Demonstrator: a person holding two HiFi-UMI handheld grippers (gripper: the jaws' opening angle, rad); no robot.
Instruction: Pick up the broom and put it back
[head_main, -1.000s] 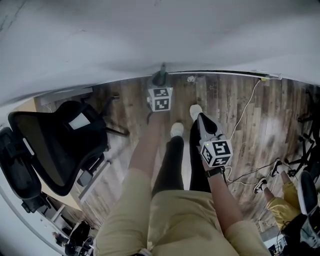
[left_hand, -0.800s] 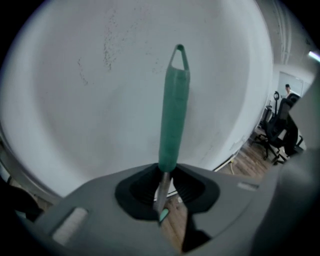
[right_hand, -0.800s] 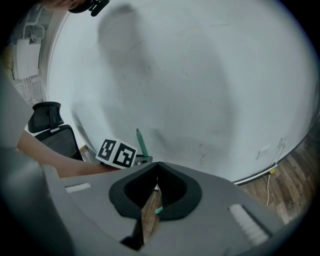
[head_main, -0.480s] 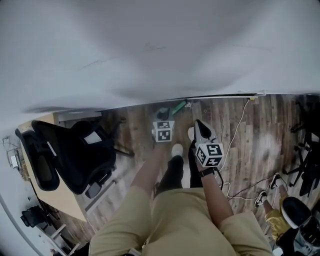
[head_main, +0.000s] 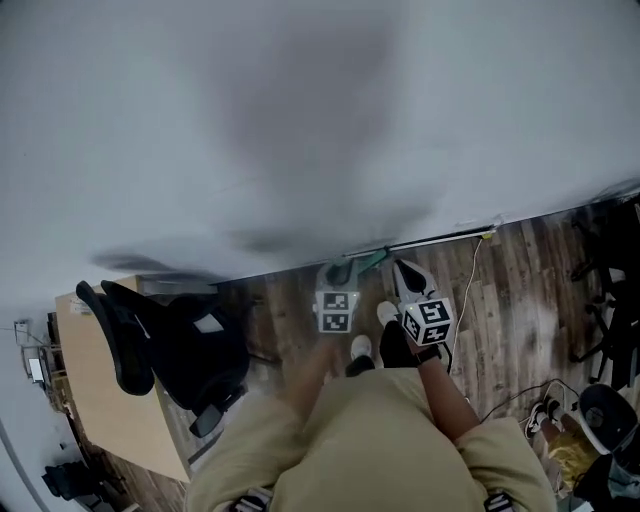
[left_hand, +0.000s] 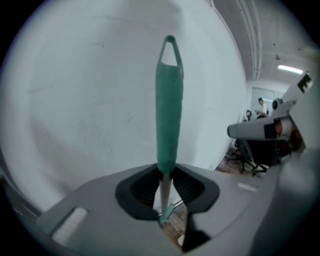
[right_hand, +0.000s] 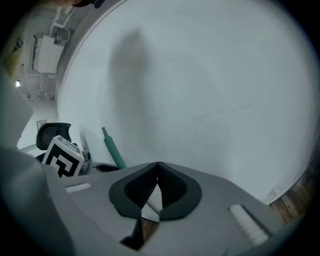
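Observation:
The broom shows as a thin metal pole with a green grip (left_hand: 167, 110) that ends in a hanging loop and stands upright against the white wall. My left gripper (left_hand: 165, 172) is shut on the pole just below the green grip. In the head view the green grip (head_main: 362, 265) sticks out beyond the left gripper (head_main: 337, 280). My right gripper (right_hand: 157, 167) is shut on the pole lower down, where a grey stretch of pole (right_hand: 150, 200) runs between its pads. In the head view the right gripper (head_main: 405, 272) sits just right of the left one. The broom's head is hidden.
The white wall (head_main: 300, 120) fills the view ahead, close in front of both grippers. A black office chair (head_main: 170, 345) and a wooden desk (head_main: 100, 400) stand at the left. A cable (head_main: 470, 275) runs over the wood floor, and more chairs (head_main: 610, 260) stand at the right.
Both grippers have risen with the broom and now sit nearer the wall. The head view has tilted up, so more wall and less floor shows.

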